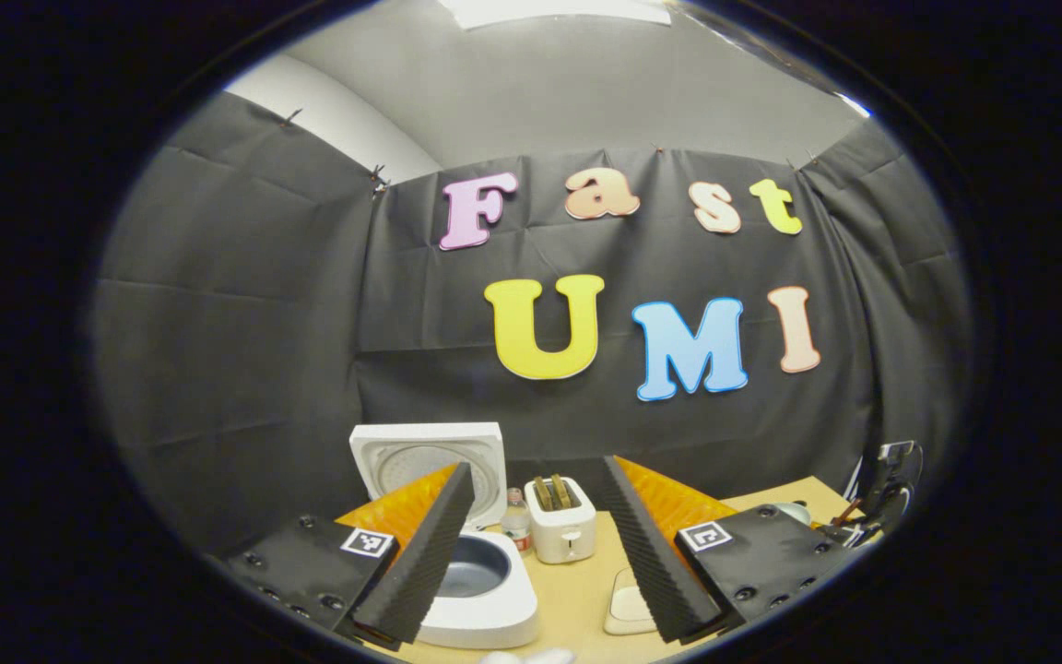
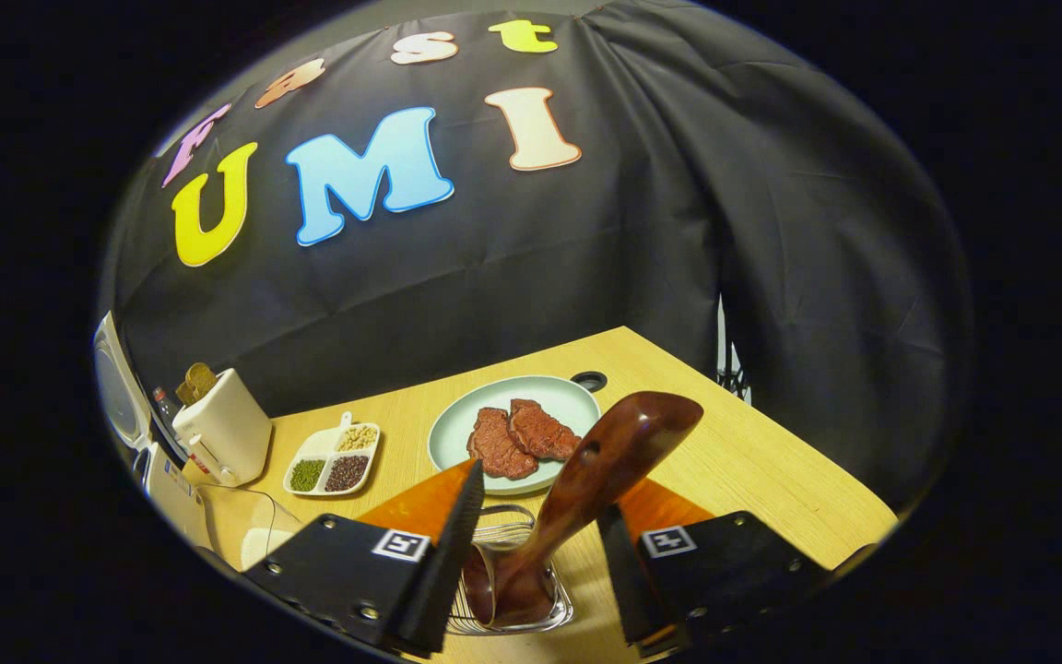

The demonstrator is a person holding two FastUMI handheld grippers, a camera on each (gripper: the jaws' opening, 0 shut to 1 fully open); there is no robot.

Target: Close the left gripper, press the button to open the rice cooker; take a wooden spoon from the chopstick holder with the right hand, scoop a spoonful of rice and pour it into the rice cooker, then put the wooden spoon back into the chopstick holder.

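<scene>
The right gripper [image 2: 531,563] hangs over the holder [image 2: 513,590], jaws apart around the spoon [image 2: 586,489]; the left gripper [image 1: 540,553] hovers open above the open cooker [image 1: 480,590].

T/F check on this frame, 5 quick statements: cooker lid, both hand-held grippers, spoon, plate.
1. The rice cooker has its lid up. True.
2. The left hand-held gripper is shut on the toaster. False: its fingers stand apart with nothing between them, and the toaster sits farther back on the table.
3. The wooden spoon stands in the chopstick holder, between the fingers of the right hand-held gripper. True.
4. The right hand-held gripper has clamped the spoon. False: a gap shows on each side of the handle.
5. The plate holds sliced bread. False: it holds two pieces of red meat.
</scene>
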